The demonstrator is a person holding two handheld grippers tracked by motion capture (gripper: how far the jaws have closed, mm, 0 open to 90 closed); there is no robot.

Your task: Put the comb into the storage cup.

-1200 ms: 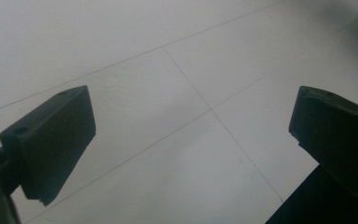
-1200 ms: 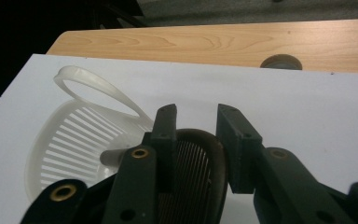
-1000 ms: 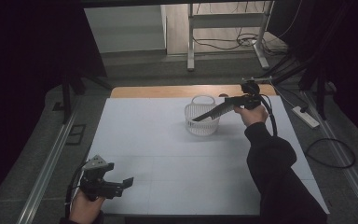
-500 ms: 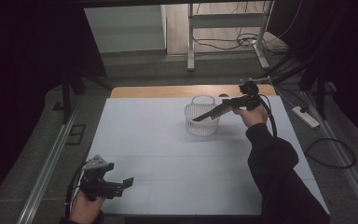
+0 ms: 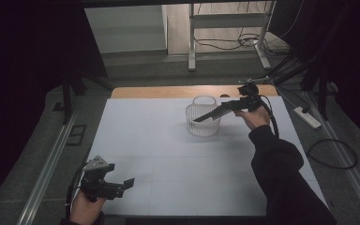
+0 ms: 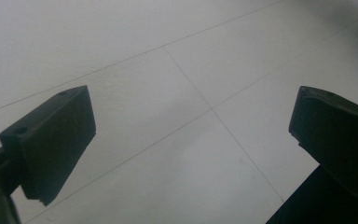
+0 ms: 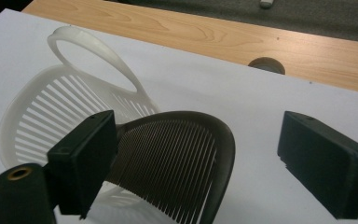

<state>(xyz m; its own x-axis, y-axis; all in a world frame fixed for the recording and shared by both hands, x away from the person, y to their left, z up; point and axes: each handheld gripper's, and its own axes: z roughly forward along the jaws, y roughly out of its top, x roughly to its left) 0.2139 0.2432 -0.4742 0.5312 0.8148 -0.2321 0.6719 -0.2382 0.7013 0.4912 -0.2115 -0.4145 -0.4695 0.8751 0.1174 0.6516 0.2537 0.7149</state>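
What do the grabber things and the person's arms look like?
Both are black tools. The left gripper has a grey three-cornered plate on top, and its two jaws are chunky black wedge-shaped blocks with small holes. The right gripper has the same blocky black jaws, a brass-coloured ring near one jaw's base, and a black cable trailing from it. The right arm wears a long black sleeve.

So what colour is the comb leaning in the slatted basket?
Dark brown comb, clearest in the right gripper view.

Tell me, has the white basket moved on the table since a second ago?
No. The white basket sits at the same spot below the wooden table edge, with the dark comb leaning into it.
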